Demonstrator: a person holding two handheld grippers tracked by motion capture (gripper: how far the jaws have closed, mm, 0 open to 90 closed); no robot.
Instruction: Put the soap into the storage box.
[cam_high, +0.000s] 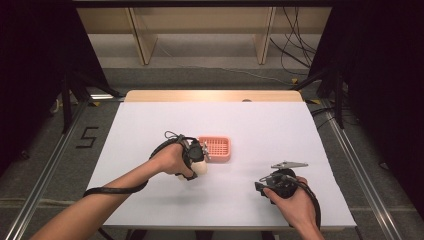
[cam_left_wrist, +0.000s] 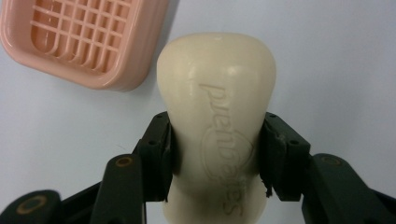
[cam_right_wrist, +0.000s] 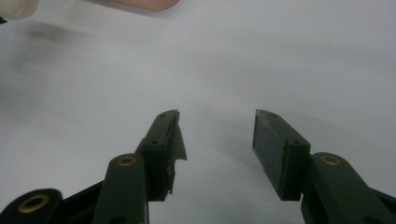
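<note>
We've got the left tool (cam_left_wrist: 217, 149) clamped on a cream soap bar (cam_left_wrist: 217, 116), pads pressing its two long sides around the middle. In the left gripper view the bar's long axis runs straight out along the jaws, its rounded far end pointing away from the tool and the embossed lettering running the same way. Just beyond that end and off to one side sits the pink soap dish (cam_left_wrist: 84, 42), grid face up on the white worktop (cam_left_wrist: 336, 70), apart from the bar. From the high view we see the left tool (cam_high: 197, 159) holding the bar (cam_high: 200, 168) just beside the dish (cam_high: 216, 148). Our right tool (cam_right_wrist: 217, 154) stands open with nothing between its jaws, well apart from the soap, low over the worktop near the front edge.
</note>
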